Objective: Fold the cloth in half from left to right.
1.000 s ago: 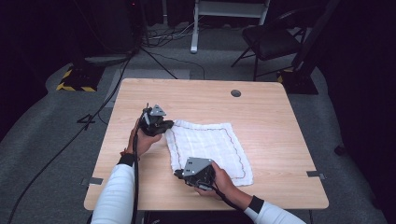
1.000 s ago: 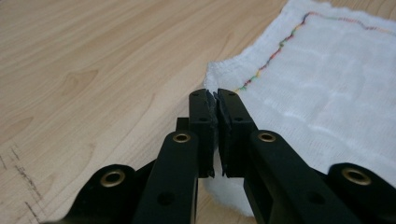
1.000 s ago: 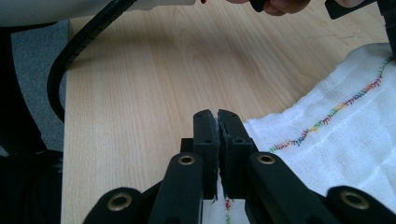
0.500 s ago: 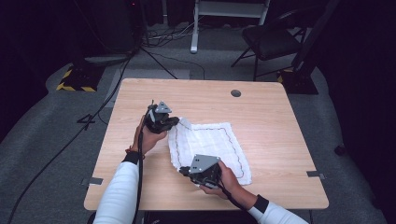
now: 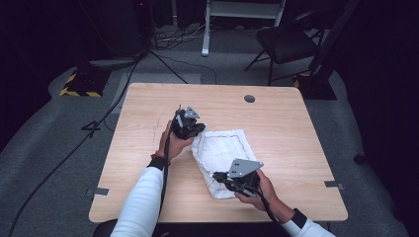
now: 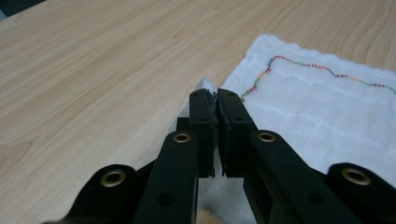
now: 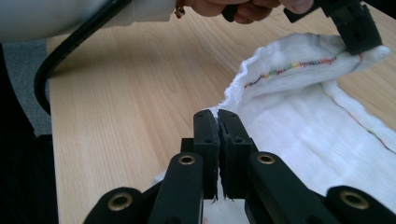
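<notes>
Wooden table [image 5: 296, 133] bears a white cloth [image 5: 222, 148]; left gripper [image 6: 216, 100] and right gripper [image 7: 216, 116] each pinch its edge (apparently lifted slightly).

**Dark room, one lit table**

Your wooden table [image 5: 276, 123] sits on grey carpet [image 5: 59, 163], with a round dark grommet [image 5: 249, 98] in its top toward 1 o'clock. At 1 o'clock beyond it stands a black folding chair [image 5: 284, 44]; at 12 o'clock, a white stand's legs [image 5: 242, 10]. At 10 o'clock lies a yellow-and-black striped base [image 5: 79, 86] — black cables [image 5: 168, 59] trail across the floor there. The walls are lost in darkness — light falls mostly on the tabletop.
</notes>
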`<state>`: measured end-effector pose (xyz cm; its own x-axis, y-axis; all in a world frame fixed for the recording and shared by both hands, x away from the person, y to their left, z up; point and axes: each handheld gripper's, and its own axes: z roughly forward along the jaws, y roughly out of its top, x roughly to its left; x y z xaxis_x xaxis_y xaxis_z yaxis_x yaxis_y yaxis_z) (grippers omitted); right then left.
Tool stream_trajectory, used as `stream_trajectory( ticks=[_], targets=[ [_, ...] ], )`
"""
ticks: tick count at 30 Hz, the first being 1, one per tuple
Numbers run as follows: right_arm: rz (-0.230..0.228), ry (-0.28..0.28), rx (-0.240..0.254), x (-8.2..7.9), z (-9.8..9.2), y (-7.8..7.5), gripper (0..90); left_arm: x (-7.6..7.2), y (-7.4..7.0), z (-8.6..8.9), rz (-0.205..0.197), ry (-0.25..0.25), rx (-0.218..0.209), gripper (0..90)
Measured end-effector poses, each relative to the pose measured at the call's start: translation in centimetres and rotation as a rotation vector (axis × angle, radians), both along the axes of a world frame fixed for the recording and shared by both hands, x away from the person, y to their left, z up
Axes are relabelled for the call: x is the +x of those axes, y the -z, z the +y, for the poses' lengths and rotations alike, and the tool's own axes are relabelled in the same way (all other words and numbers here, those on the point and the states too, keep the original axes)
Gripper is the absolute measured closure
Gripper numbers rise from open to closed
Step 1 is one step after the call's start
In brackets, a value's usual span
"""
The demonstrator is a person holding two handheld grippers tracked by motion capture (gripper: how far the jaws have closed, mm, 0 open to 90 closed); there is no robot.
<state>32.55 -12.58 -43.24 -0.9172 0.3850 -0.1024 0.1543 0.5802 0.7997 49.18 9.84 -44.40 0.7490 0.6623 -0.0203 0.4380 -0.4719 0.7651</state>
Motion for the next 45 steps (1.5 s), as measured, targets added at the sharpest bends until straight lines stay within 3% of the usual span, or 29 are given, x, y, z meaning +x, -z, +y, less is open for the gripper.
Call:
stream_trajectory(
  ticks=[15, 22, 30, 37, 40, 42, 45],
  targets=[
    [-0.007, 0.145, -0.002, -0.6, -8.0, -0.1, 86.6, 1.0, -0.5, -5.2, -0.003, 0.067, 0.019, 85.4],
    [0.014, 0.200, -0.001, -0.9, -10.1, 0.3, 86.6, 1.6, -0.6, -7.7, -0.013, 0.091, 0.047, 85.4],
    [0.041, 0.229, -0.014, -1.5, -11.7, 1.0, 86.5, 2.5, -0.2, -10.5, -0.005, 0.106, 0.046, 85.4],
    [0.055, 0.264, -0.032, -2.0, -13.0, 1.6, 86.0, 3.3, 0.6, -13.8, 0.012, 0.129, 0.091, 84.7],
    [0.081, 0.287, -0.040, -2.1, -13.6, 2.1, 84.3, 3.3, 1.1, -15.1, 0.003, 0.121, 0.104, 81.5],
    [0.105, 0.286, -0.054, -2.2, -13.8, 2.5, 75.6, 3.1, 1.3, -15.6, -0.011, 0.104, 0.123, 74.1],
    [0.120, 0.287, -0.076, -2.4, -14.0, 3.0, 66.1, 2.3, 1.2, -15.5, -0.014, 0.096, 0.115, 63.1]
  ],
)
